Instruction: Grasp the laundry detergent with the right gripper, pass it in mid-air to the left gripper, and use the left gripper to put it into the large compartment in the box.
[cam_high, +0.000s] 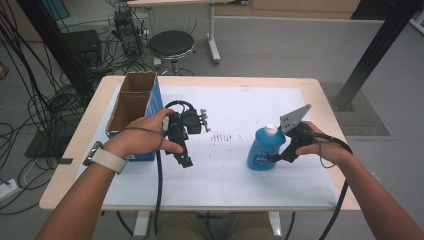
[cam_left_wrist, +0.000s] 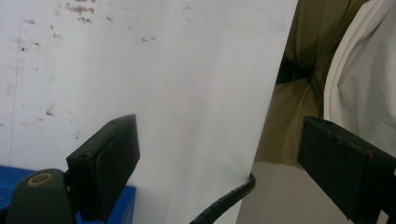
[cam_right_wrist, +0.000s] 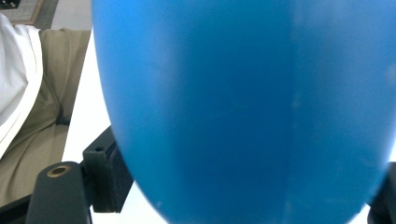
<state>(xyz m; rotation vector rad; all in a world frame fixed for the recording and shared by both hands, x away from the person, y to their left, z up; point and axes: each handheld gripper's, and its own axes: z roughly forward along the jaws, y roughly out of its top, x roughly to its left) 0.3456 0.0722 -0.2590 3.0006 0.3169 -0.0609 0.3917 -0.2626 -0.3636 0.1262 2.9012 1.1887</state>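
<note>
At the left of the high view an open cardboard box (cam_high: 134, 107) with a blue side stands on the white sheet (cam_high: 235, 175) that covers the table (cam_high: 75, 150), and just right of it the left gripper (cam_high: 186, 159) lies in the person's left hand with its jaws wide apart and nothing between them. At the right of centre a blue bottle (cam_high: 264, 149) with a white cap stands upright on the sheet. The right gripper (cam_high: 274, 158) has its jaws on both sides of the bottle's lower body; in the right gripper view the blue body (cam_right_wrist: 247, 112) sits between the jaws and appears to touch them.
</note>
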